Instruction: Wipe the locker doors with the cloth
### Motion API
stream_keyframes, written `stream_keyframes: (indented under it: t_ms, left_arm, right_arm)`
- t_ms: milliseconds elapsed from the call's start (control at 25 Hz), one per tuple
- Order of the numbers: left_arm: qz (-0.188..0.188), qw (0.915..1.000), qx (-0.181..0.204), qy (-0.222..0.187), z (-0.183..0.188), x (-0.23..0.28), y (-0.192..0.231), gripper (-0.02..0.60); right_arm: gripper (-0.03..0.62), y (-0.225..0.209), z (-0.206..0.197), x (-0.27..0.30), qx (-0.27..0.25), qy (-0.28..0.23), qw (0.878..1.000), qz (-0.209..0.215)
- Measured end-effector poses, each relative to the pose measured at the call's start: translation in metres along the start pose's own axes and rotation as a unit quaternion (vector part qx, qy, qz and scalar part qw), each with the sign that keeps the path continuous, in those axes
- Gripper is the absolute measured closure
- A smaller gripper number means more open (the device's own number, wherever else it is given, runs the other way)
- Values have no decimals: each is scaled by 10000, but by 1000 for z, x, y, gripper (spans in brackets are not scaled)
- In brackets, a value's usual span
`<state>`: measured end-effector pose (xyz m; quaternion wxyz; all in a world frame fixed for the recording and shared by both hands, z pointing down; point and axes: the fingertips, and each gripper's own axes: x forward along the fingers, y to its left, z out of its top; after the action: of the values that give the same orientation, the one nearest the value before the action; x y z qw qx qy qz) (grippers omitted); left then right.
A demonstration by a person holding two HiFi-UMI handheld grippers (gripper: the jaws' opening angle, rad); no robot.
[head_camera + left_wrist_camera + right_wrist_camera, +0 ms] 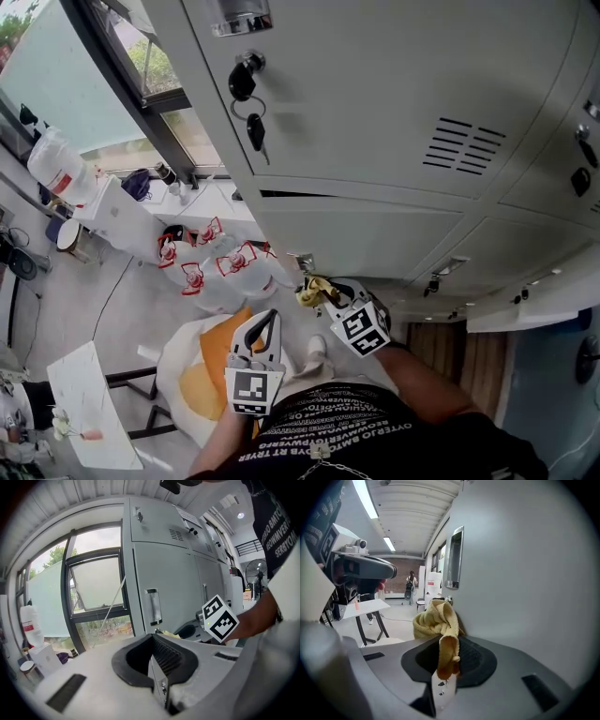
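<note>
Head view looks down a bank of grey locker doors [375, 94], the largest thing in sight, with the person's arms low in the picture. The left gripper [265, 323] hangs away from the lockers, and the left gripper view shows its jaws pressed together with nothing between them. The right gripper [323, 292] pinches a yellow cloth [436, 620], bunched against a lower door just below a metal handle [454, 557]. A small bunch of keys [255, 127] hangs from an upper lock.
</note>
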<state>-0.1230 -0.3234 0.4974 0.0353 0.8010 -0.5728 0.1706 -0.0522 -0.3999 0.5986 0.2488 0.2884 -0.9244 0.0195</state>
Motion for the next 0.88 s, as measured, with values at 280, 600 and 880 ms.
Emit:
stream_keyframes:
  t_ms: [280, 600, 880]
  left_arm:
    - [-105, 9999, 47, -30, 3, 10, 1, 577]
    - [-521, 9984, 158, -154, 14, 19, -35, 577]
    - [-586, 9979, 196, -206, 16, 9, -58, 577]
  right_arm:
    - [527, -7, -6, -4, -125, 62, 9999, -94]
    - [526, -51, -43, -53, 394, 135, 9968, -677]
    - [526, -88, -82, -94, 868, 309, 9866, -1348]
